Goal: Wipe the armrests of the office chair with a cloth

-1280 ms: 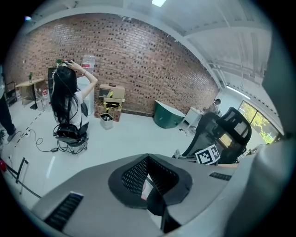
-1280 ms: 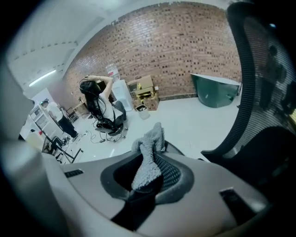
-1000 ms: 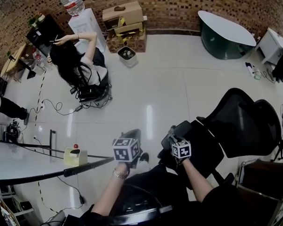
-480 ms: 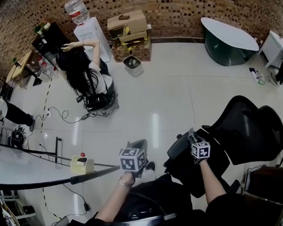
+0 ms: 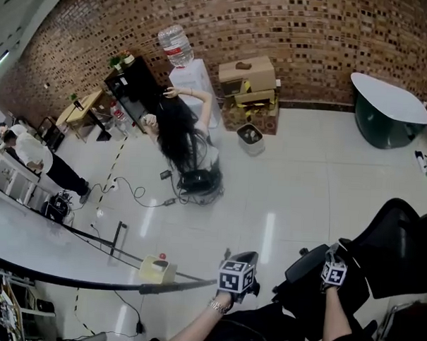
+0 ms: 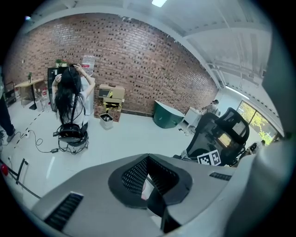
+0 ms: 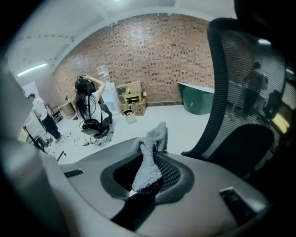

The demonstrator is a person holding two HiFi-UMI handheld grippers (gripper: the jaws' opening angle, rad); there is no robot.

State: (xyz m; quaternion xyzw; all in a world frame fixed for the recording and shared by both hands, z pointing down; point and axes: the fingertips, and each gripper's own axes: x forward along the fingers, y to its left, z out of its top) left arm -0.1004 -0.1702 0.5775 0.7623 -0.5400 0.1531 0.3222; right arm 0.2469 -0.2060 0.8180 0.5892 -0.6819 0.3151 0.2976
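The black mesh office chair (image 5: 394, 245) stands at the lower right of the head view, one armrest (image 5: 302, 268) on its near left side. My right gripper (image 5: 331, 262) is over the seat beside that armrest. It is shut on a grey fluffy cloth (image 7: 155, 139), which sticks up out of the right gripper (image 7: 149, 162), with the chair back (image 7: 249, 92) close on the right. My left gripper (image 5: 243, 263) hangs over the floor left of the chair. In its own view the left gripper (image 6: 147, 163) looks shut with nothing in it, and the chair (image 6: 222, 134) shows ahead.
A person with long dark hair (image 5: 185, 137) stands by a water dispenser (image 5: 181, 66) at the brick wall. Cardboard boxes (image 5: 249, 83) and a bin (image 5: 250, 138) are nearby. A white table (image 5: 27, 239) curves along the left, a yellow box (image 5: 156, 268) and cables beside it.
The head view has tilted up, showing more wall, so both grippers sit lower and further right in frame. The right gripper stays by the chair with the cloth.
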